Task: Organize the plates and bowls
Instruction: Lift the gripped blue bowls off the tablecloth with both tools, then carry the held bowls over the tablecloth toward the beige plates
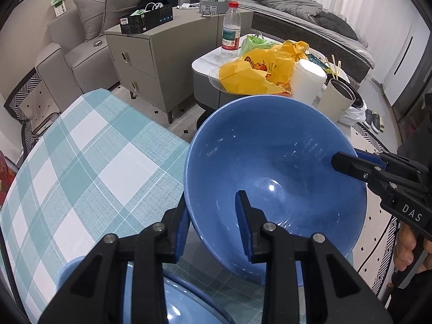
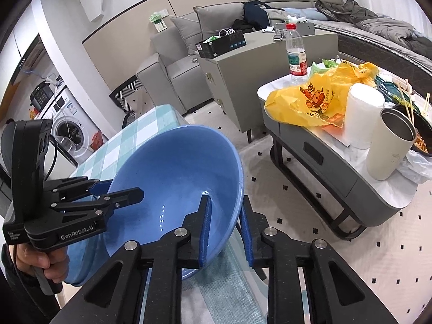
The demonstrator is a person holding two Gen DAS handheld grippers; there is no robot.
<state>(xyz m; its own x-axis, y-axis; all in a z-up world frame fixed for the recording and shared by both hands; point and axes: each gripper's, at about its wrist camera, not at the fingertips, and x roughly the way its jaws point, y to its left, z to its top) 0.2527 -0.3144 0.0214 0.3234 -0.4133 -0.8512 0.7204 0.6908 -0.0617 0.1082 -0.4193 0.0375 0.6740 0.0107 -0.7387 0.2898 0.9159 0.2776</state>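
Left claw point(image 1: 213, 224): clamped on the near wall of a large blue bowl point(image 1: 275, 178), one blue-padded finger point(image 1: 244, 224) inside the bowl, the other outside against its wall. Right claw point(image 2: 225, 232): clamped on the opposite side of the same bowl point(image 2: 172, 186), one finger inside, one outside. In the left wrist view the right claw point(image 1: 348, 162) enters from the right edge and bites the rim, with part of a hand point(image 1: 407, 245) below it. In the right wrist view the left claw point(image 2: 118, 191) reaches over the rim from the left, gripped by a hand point(image 2: 40, 259).

Bowl: tilted, mouth turned toward the cameras, held over the near edge of a surface covered in a teal and white checked cloth point(image 1: 89, 162). Whether its base touches the cloth cannot be told.

Second blue dish point(image 1: 175, 297): partly visible under the left claw, lying on the cloth.

Background: a low table point(image 2: 337, 167) bearing a yellow plastic bag point(image 2: 310, 102), a water bottle point(image 2: 295, 54), a white roll point(image 2: 361, 116) and a cream tumbler point(image 2: 388, 145).
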